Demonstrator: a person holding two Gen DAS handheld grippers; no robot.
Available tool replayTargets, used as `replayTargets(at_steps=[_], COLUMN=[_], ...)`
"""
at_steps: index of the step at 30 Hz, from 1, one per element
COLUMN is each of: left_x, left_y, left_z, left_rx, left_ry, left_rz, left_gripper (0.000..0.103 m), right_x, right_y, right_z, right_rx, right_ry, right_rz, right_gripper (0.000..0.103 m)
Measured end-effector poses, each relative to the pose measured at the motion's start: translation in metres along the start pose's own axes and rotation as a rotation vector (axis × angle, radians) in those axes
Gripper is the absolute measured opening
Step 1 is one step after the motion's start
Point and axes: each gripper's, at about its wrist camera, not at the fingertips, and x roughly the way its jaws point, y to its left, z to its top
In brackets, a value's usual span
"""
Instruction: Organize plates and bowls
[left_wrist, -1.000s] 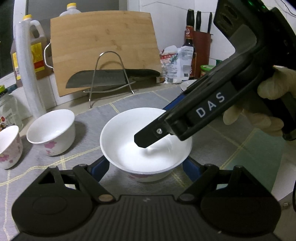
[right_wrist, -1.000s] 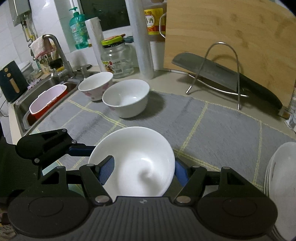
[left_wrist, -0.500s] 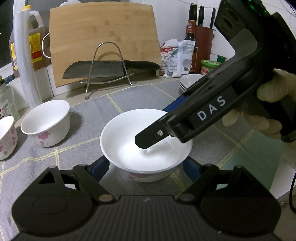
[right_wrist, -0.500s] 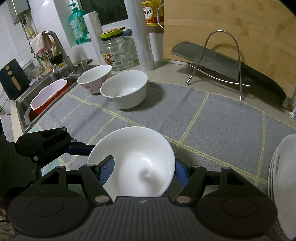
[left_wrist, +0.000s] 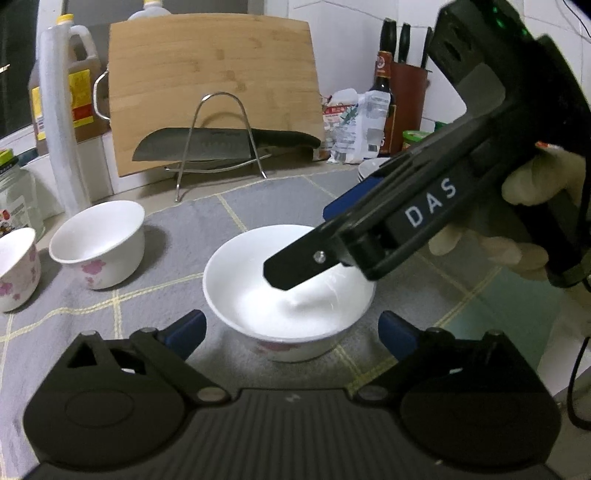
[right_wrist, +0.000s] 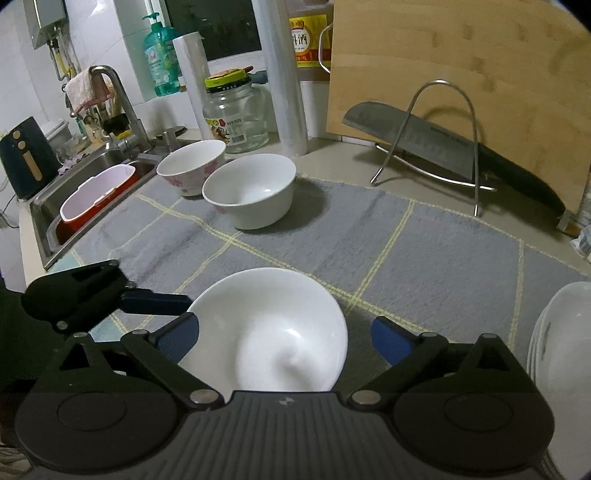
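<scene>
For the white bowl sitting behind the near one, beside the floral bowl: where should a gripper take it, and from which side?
Grip the white bowl by its rim, coming from above on the side toward the cutting board, one finger inside and one outside. It stands upright and open on the grey mat, and that side is free; the floral bowl crowds the opposite side.

You can read only one text clearly: white capital letters "DAS" on the black side of the right gripper (left_wrist: 334, 240), seen from your left wrist camera. Labels on the yellow-capped oil jug (right_wrist: 308, 35), glass jar (right_wrist: 236, 116) and dark sauce bottle (left_wrist: 384, 99) carry print too small to make out.
</scene>
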Motion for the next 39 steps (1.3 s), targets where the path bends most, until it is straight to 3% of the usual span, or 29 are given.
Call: replayTargets(at_steps=[8, 16, 21, 31, 39], left_x=[-0.026, -0.038, -0.040, -0.019, 0.011], left_y=[0.013, 0.045, 0.063, 0.101, 0.117], left_z=[0.000, -0.006, -0.009, 0.003, 0.010], left_rx=[-0.056, -0.161, -0.179, -0.157, -0.167], left_ry=[-0.056, -0.053, -0.060, -0.082, -0.072], left_rz=[0.107, 0.163, 0.246, 0.325, 0.340], left_gripper=[0.102, 0.102, 0.102, 0.102, 0.102], right_x=[-0.007, -0.004, 0.001, 0.017, 0.041], right_y=[0.006, 0.018, 0.024, 0.023, 0.022], right_z=[0.004, 0.014, 0.023, 0.056, 0.081], right_rx=[-0.040, -0.070, -0.101, -0.152, -0.190], right_ry=[-0.032, -0.052, -0.057, -0.048, -0.027], right_rz=[-0.018, -0.009, -0.014, -0.036, -0.024], right_gripper=[0.103, 0.103, 0.103, 0.103, 0.103])
